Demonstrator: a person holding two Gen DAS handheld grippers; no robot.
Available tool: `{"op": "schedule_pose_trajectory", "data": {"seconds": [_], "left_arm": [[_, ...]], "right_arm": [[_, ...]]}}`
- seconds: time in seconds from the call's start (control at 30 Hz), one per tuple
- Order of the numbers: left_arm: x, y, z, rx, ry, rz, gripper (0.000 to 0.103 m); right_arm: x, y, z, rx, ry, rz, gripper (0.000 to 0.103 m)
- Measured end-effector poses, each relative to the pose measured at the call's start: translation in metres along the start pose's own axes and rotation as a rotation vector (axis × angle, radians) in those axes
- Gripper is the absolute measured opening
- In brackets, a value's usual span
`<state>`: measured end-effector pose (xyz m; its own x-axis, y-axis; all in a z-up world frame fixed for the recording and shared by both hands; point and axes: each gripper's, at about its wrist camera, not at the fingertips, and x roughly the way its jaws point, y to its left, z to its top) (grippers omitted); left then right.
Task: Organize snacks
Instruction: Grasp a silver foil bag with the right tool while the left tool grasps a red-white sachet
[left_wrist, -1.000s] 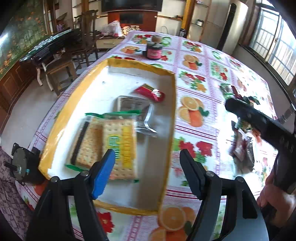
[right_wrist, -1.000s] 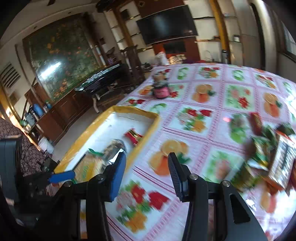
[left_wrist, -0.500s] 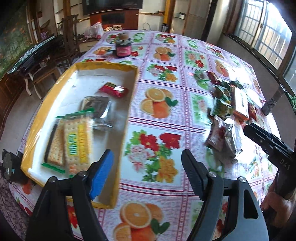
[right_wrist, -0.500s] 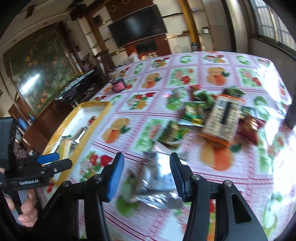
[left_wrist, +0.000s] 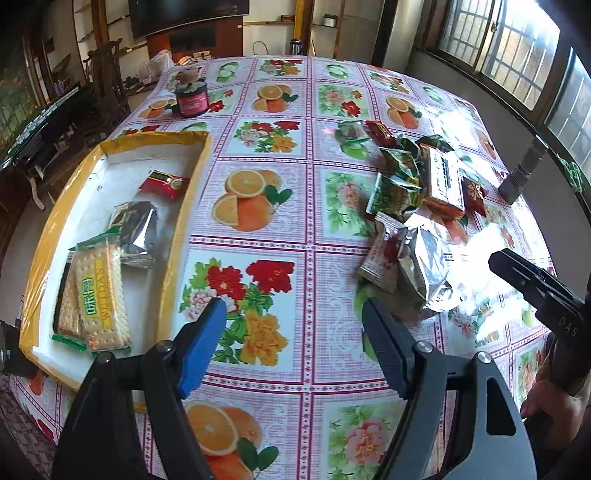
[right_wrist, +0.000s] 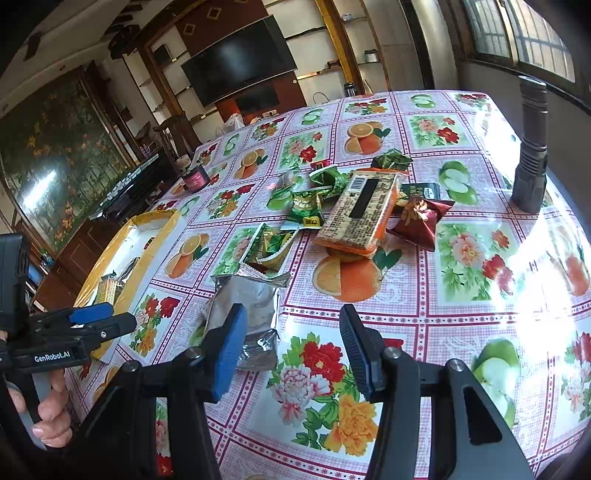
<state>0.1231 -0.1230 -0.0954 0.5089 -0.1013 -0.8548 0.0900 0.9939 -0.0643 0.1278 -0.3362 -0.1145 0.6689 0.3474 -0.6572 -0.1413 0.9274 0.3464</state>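
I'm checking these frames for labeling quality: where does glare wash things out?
Left wrist view: sunlight blows out the tablecloth beside the silver foil packet. Right wrist view: a white glare patch covers the tablecloth's right edge, near the flashlight; elsewhere sharp.

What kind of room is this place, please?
Probably a home dining or living room: a large table with a fruit-and-flower tablecloth, a wall television, and wooden chairs beside the table.
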Motion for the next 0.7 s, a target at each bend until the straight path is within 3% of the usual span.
{"op": "schedule_pose_trajectory", "data": {"seconds": [0.7], "left_arm": [[0.004,0.003,-0.006,0.028,0.028,-0.007,0.076]], "right_arm": [[0.040,0.035,0.001,-0.051,0.086,0.048,0.061]]}}
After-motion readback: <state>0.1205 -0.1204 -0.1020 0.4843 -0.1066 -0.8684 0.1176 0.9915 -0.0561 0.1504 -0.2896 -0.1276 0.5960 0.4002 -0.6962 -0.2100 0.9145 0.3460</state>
